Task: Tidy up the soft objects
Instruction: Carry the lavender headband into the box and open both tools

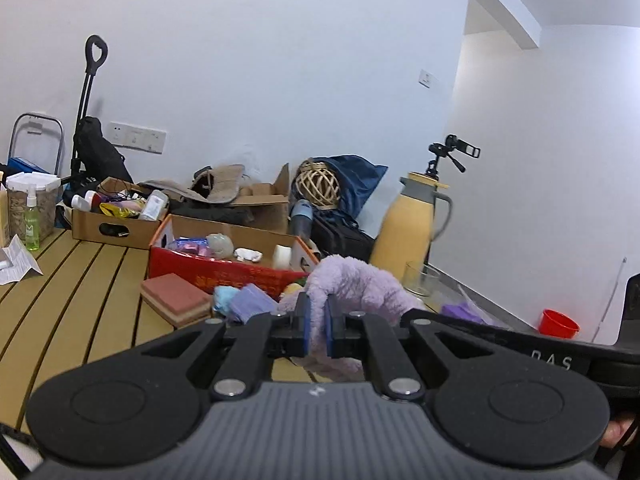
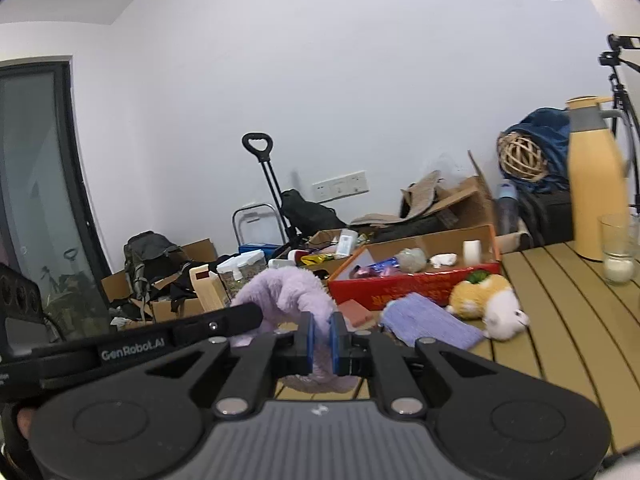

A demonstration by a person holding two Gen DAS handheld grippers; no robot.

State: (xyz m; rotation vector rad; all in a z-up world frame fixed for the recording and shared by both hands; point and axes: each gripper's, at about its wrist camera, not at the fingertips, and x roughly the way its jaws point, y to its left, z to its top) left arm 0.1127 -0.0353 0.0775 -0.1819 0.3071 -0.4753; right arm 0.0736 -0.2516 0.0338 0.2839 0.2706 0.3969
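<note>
A: Where are we with the soft things?

B: We have the fluffy lilac cloth pinched by both tools at once. The left tool is clenched on one fold, the right tool on another, and the cloth arches between them, lifted above the tabletop.

A: So this is the carry, or a fold?

B: We judge it a lift ahead of folding or placing; we cannot tell which. Seen from the right tool, the purple towel lies at about one o'clock, the plush toy at two o'clock, and the red box just behind them.

A: What does the next move ask of us?

B: Both tools must travel together, or the cloth will stretch or slip from a pad. It sags, so we need height over the towel and toy before setting it down.
</note>
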